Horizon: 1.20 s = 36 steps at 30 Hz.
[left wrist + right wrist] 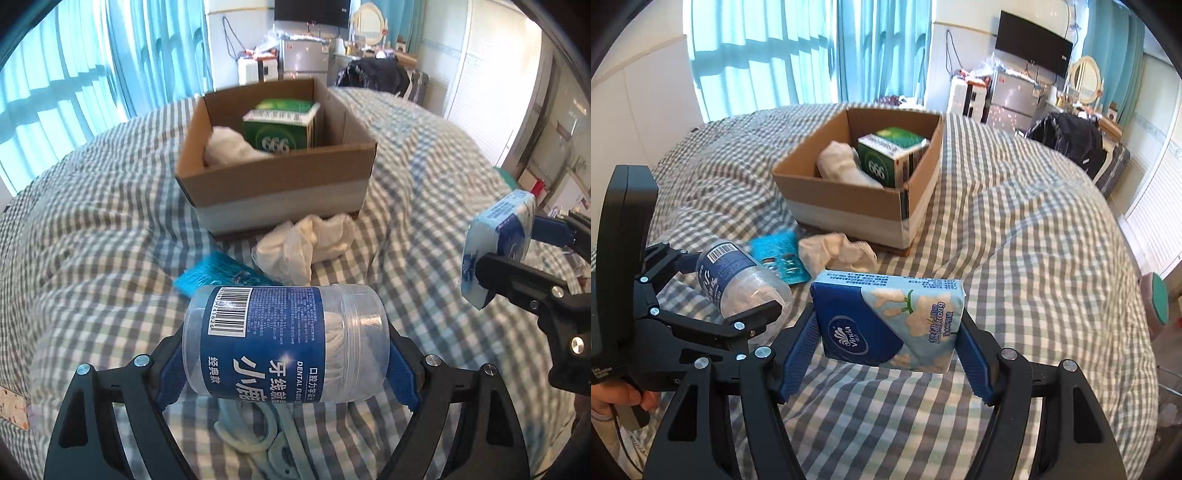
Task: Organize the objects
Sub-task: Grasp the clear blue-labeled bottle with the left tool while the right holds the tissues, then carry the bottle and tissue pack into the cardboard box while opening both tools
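Observation:
My left gripper (286, 363) is shut on a clear dental floss jar (284, 339) with a blue label, held sideways above the bed; it also shows in the right wrist view (738, 282). My right gripper (888, 347) is shut on a blue Vinda tissue pack (890, 319), also seen in the left wrist view (496, 247). An open cardboard box (277, 177) (849, 199) sits ahead on the bed, holding a green 999 box (280, 127) (892, 155) and a white cloth (229, 146) (838, 162).
A crumpled white cloth (306, 243) (838, 253) and a teal packet (214, 273) (779, 254) lie before the box on the checked bedcover (92, 240) (1015, 240). White plastic pieces (255, 439) lie under the left gripper. Curtains and furniture stand beyond the bed.

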### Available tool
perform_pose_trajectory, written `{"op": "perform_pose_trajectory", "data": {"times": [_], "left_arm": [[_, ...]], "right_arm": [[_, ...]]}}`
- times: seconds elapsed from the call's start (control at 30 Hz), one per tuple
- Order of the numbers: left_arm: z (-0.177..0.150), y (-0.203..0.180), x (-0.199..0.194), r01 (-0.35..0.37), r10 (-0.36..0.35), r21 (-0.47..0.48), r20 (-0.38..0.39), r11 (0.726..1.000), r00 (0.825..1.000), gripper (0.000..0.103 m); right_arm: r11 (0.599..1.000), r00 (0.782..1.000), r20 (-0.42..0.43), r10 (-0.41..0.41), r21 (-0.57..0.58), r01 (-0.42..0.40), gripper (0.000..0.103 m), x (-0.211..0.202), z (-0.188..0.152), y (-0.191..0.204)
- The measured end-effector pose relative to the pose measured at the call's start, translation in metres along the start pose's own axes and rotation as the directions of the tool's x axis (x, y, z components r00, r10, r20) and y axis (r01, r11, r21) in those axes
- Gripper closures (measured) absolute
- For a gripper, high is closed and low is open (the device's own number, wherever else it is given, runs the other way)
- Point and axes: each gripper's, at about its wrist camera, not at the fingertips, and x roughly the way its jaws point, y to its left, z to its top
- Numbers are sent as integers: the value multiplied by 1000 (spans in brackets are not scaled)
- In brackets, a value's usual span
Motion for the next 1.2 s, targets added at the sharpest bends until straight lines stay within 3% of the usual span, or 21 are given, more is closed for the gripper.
{"op": "perform_pose_trajectory", "data": {"times": [0.23, 0.43, 0.6, 0.9, 1.2], "left_arm": [[19, 12, -49, 16, -14, -20, 86, 1000, 996, 13], [63, 27, -91, -30, 32, -9, 179, 999, 983, 13], [96, 41, -102, -48, 51, -18, 221, 999, 974, 13], [152, 67, -60, -62, 64, -17, 217, 998, 974, 13], [198, 83, 17, -25, 26, -11, 165, 1000, 986, 13]], "right_arm": [[999, 997, 76, -11, -35, 14, 33, -41, 11, 12], [999, 990, 144, -2, -53, 9, 33, -70, 36, 20], [999, 983, 182, 21, -46, -13, 33, -78, 68, 17], [999, 983, 177, 50, -27, -45, 33, -34, 126, 8], [997, 995, 85, 57, -55, -52, 33, 63, 159, 9]]}}
